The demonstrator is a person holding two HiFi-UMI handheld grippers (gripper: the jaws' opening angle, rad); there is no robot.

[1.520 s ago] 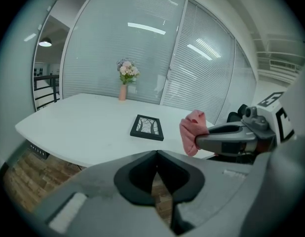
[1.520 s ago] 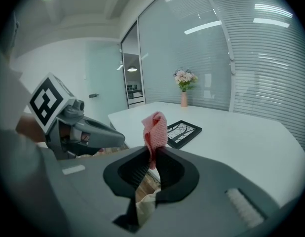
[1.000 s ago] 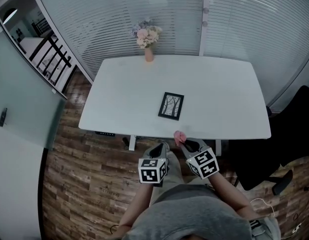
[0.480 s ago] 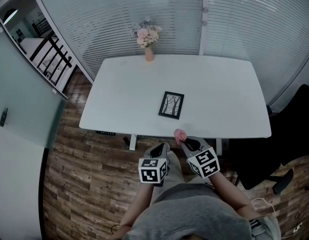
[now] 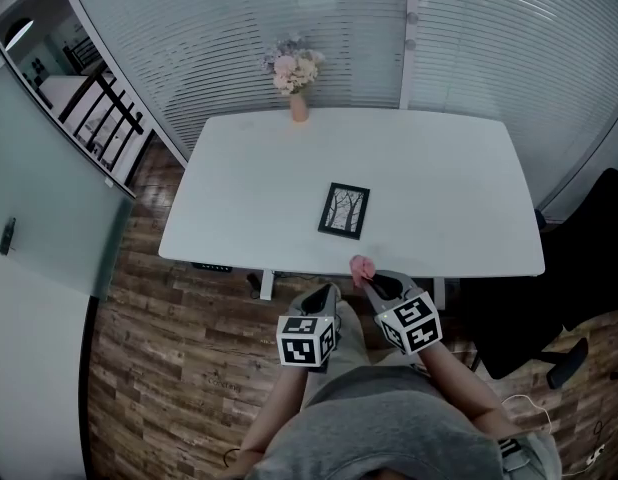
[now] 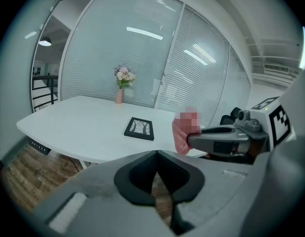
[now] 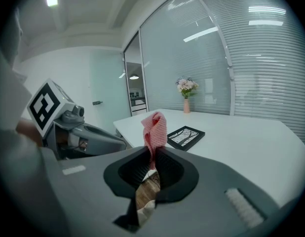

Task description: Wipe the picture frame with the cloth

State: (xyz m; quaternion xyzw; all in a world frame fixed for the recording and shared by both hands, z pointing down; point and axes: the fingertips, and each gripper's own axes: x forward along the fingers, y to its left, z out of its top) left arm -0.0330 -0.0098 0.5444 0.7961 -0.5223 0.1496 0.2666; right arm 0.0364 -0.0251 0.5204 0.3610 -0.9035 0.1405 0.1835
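The right tool (image 7: 153, 163) is clamped on a pink cloth (image 7: 155, 128). It pinches the cloth low down, so most of it stands above the jaws in a loose fold. The left tool (image 6: 155, 154) has its jaws pressed together with nothing between them.

Both tools hang on the person's side of the picture frame (image 5: 344, 211) and well apart from it, short of the bench (image 5: 449, 158) edge nearest them. The right tool sits a little right of the frame and the left tool a little left of it. The frame lies flat on the bench, nearer that edge than the far one. A vase of flowers (image 5: 296, 80) stands well beyond the frame at the far edge.

The step in hand looks like carrying the cloth to the frame; no wiping has begun. To do it well, the right tool should go forward and down so that the soft fold meets the glass, not the hard jaw tips. Strokes should run along the frame's long side. The frame looks light and lies loose, so it may slide. The empty left tool could steady a corner or an edge of the frame.

The right gripper view shows the cloth's mesh weave and exactly where the jaws bite it. The head view gives only a small pink tuft there. The left gripper view shows the right tool from the side, with the top of the cloth blurred. Only the head view shows the whole layout, with the frame slightly turned on the bench and both tools short of the edge.
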